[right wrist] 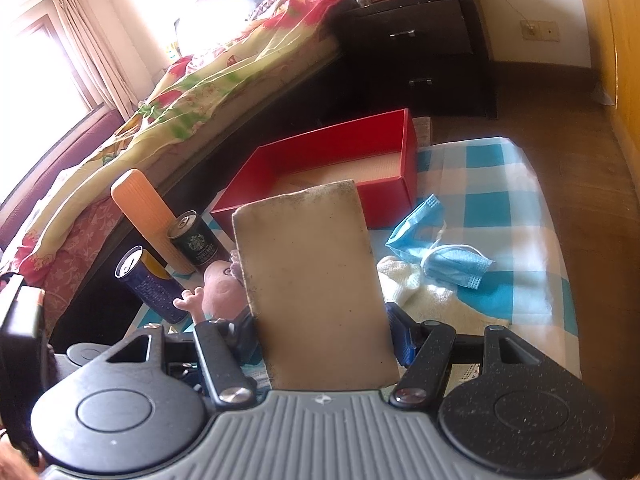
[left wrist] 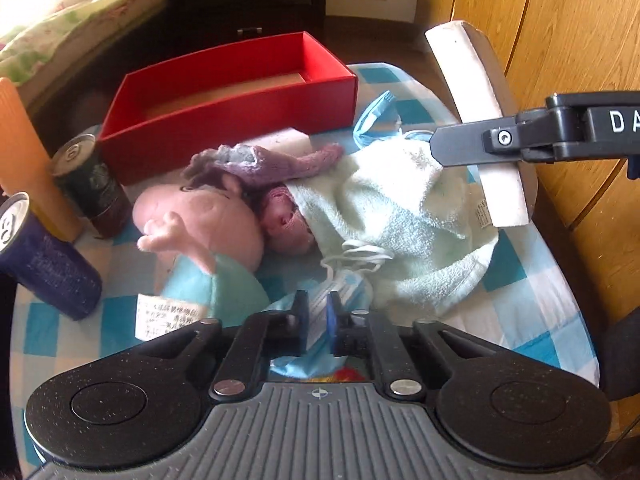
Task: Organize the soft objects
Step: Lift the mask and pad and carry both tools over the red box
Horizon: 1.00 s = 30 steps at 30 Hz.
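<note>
My left gripper (left wrist: 318,316) is shut on a blue face mask (left wrist: 340,288) at the near edge of the checkered table. A pink plush toy (left wrist: 204,224), a purple knit piece (left wrist: 272,160) and a pale green towel (left wrist: 400,216) lie in a heap ahead. An empty red box (left wrist: 228,100) stands behind them; it also shows in the right wrist view (right wrist: 340,168). My right gripper (right wrist: 324,344) is shut on a flat beige sponge (right wrist: 316,280), held upright above the table; the sponge (left wrist: 472,120) shows at the right of the left wrist view. Another blue mask (right wrist: 436,252) lies right of the towel (right wrist: 424,296).
Two drink cans (left wrist: 92,184) (left wrist: 44,260) and an orange ribbed bottle (left wrist: 28,160) stand at the table's left. A bed (right wrist: 180,100) and a dark nightstand (right wrist: 420,48) are behind. A wooden wardrobe (left wrist: 568,40) is at the right.
</note>
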Motion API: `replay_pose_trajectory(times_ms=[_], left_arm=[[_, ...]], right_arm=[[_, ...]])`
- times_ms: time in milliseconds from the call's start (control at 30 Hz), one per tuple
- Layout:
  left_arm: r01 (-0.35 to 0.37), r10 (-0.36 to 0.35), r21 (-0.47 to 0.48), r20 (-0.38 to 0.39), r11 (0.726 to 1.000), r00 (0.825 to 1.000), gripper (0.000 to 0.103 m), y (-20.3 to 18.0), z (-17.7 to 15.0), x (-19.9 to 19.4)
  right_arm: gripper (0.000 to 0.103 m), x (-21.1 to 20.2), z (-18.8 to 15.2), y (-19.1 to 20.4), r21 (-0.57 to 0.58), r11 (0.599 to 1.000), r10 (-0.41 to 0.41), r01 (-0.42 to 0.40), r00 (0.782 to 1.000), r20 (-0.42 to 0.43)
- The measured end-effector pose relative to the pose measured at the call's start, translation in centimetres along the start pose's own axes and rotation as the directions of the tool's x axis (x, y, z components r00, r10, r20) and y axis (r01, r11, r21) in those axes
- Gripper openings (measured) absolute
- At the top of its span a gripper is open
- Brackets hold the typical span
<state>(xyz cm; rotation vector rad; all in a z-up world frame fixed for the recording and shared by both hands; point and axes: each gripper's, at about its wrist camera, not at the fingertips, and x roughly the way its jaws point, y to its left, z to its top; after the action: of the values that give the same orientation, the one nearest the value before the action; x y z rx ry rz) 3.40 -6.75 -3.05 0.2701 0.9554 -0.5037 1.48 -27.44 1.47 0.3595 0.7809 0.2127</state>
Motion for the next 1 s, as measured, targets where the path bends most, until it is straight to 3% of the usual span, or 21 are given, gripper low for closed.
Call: replay_pose_trajectory(times_ms=[133,167,200,233,300,333,400,467,533,567,633,700,800,1000], left_arm=[[0.039,-0.039,0.011,-0.015,0.999,0.999,0.001,-0.5,-0.3,-0.5],[0.052,-0.051,0.035,-0.022,0.998,0.998,0.005,-0.9,-0.1,-0.5],[0.044,-0.043,0.051,-0.014,0.998,0.999,0.019,-1.3,0.2,-0.3],[0.026,-0.027,0.065,0.010,0.998,1.000,0.049,-1.5,0.3,-0.3],[-0.004,-0.002,0.142,0.041,0.990,0.999,0.086,-2.1,0.9,0.0],[-0.025,0.014,0.186,0.061,0.982,0.998,0.087,-2.4,1.1,0.3],[-0.033,0.025,0.282,0.031,0.959,0.999,0.087,-3.1,1.4,1.3],[-0.031,0.046,0.297,-0.044,0.954,0.998,0.082,-2.8,1.7,3.1],[-0.023,0.046,0.254,-0.085,0.967,0.995,0.060,-2.1,2.2,4.3],[-0.007,0.030,0.191,-0.121,0.982,0.992,0.036,-1.5,2.5,4.8],[0.007,0.012,0.130,-0.139,0.991,0.990,0.026,-0.6,2.7,4.8],[-0.013,0.040,0.179,-0.147,0.984,0.988,0.022,-0.9,2.4,4.2],[0.031,-0.003,0.173,-0.159,0.984,0.987,0.020,-1.1,2.0,2.9],[0.126,-0.126,-0.015,-0.014,0.992,0.992,0.021,0.9,3.3,-1.3]], right_arm=[[0.042,-0.1,0.0,0.4,-0.005,1.000,0.007,-0.007,1.000,0.004],[0.042,-0.1,0.0,0.4,-0.004,1.000,0.011,-0.011,1.000,0.005],[0.042,-0.2,0.0,0.5,-0.003,1.000,0.013,-0.013,1.000,0.006],[0.042,-0.2,0.0,0.5,-0.001,1.000,0.016,-0.016,1.000,0.006],[0.042,-0.2,0.0,0.5,0.004,1.000,0.022,-0.022,1.000,0.003],[0.042,-0.2,0.0,0.5,0.005,1.000,0.027,-0.027,1.000,0.000],[0.042,-0.1,-0.1,0.4,0.005,1.000,0.031,-0.031,1.000,-0.004],[0.042,0.0,-0.1,0.2,0.009,1.000,0.030,-0.030,0.999,-0.012],[0.042,0.1,-0.1,0.0,0.022,0.999,0.033,-0.033,0.999,-0.019],[0.042,0.1,-0.1,-0.1,0.027,0.999,0.038,-0.038,0.999,-0.020],[0.042,0.0,-0.1,-0.1,0.025,0.999,0.041,-0.041,0.999,-0.017],[0.042,-0.1,-0.1,-0.2,0.022,0.999,0.043,-0.042,0.999,-0.017],[0.042,-0.1,0.0,-0.2,0.031,0.998,0.050,-0.050,0.999,-0.018],[0.042,-0.7,0.3,0.4,0.023,0.998,0.051,-0.051,0.999,0.014]])
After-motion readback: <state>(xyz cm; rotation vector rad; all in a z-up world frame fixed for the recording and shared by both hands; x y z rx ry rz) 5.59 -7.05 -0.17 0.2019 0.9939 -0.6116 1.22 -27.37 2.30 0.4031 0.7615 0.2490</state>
